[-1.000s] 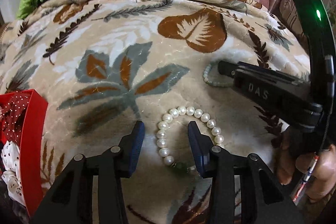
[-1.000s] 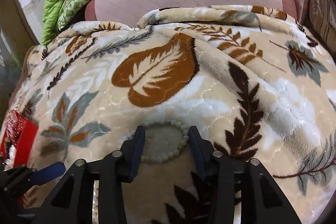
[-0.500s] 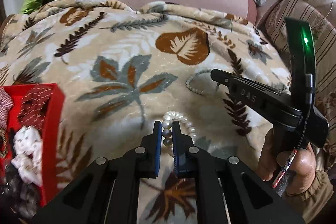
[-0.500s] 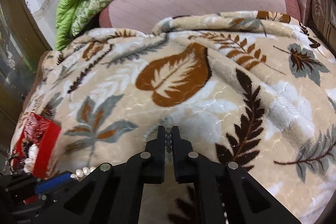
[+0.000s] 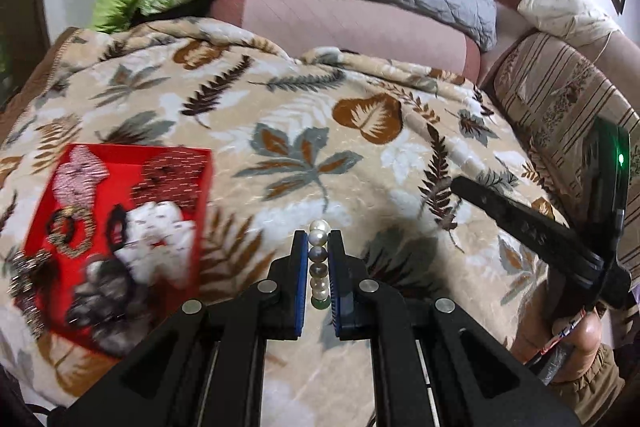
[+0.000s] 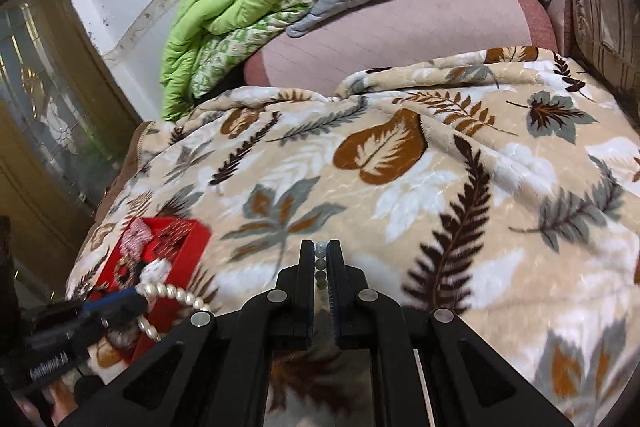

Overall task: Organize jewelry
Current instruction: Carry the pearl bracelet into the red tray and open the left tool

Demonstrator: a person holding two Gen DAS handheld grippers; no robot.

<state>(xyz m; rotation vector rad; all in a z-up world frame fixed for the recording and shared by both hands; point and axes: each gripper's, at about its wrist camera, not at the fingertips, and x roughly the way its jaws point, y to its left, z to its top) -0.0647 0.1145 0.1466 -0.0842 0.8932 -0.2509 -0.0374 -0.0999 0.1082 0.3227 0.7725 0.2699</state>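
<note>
— What changed on the left?
— My left gripper [image 5: 318, 259] now clamps the pearl bracelet [image 5: 319, 267], lifted near the red box [image 5: 120, 163].
— And right?
— My right gripper [image 6: 320, 267] pinches the pale bead bracelet [image 6: 320, 263] — both off the blanket [image 6: 440, 187], ready for boxing.

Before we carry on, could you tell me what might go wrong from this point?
The left gripper pinches the pearl bracelet by only a few beads; its free loop could swing and snag the red box rim. That box already looks crowded, so the bracelet may spill. The right gripper holds its pale bead bracelet equally narrowly.

Even light (fisheye-warped), blurred edges.
</note>
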